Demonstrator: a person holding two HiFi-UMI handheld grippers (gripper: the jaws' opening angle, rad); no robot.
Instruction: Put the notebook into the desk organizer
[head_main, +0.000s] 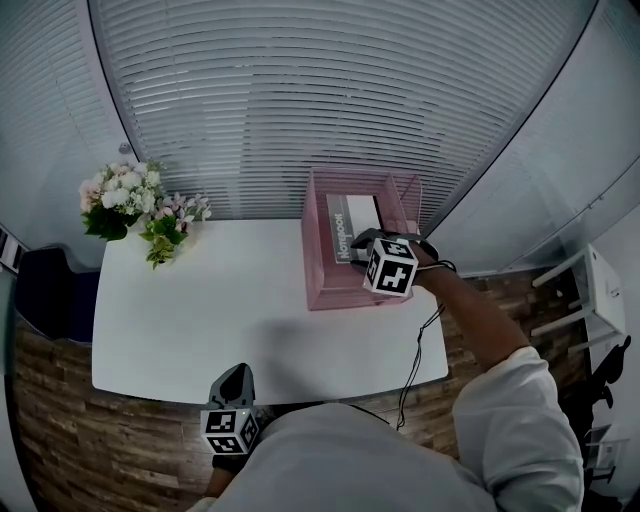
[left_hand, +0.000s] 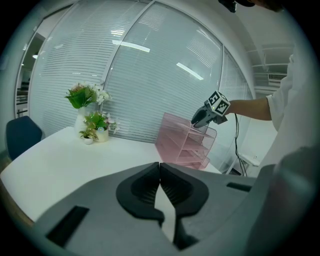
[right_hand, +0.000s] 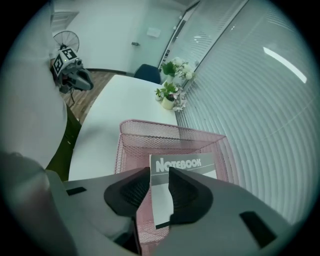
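I am looking down on a white table (head_main: 220, 310). A pink mesh organizer (head_main: 325, 272) is standing at its far right, near the window blinds (head_main: 330, 100). The notebook (right_hand: 184, 165) is lying flat in the organizer's top tray, title facing up. My right gripper (right_hand: 159, 175) is hovering just above it, released, its jaws standing apart; the notebook is showing in the gap between them, with neither pad pressing on it. My left gripper (left_hand: 160, 167) is hanging at the table's near edge, well apart from the organizer, jaws clenched together on nothing. Flowers (head_main: 140, 205) are sitting at the far left corner.
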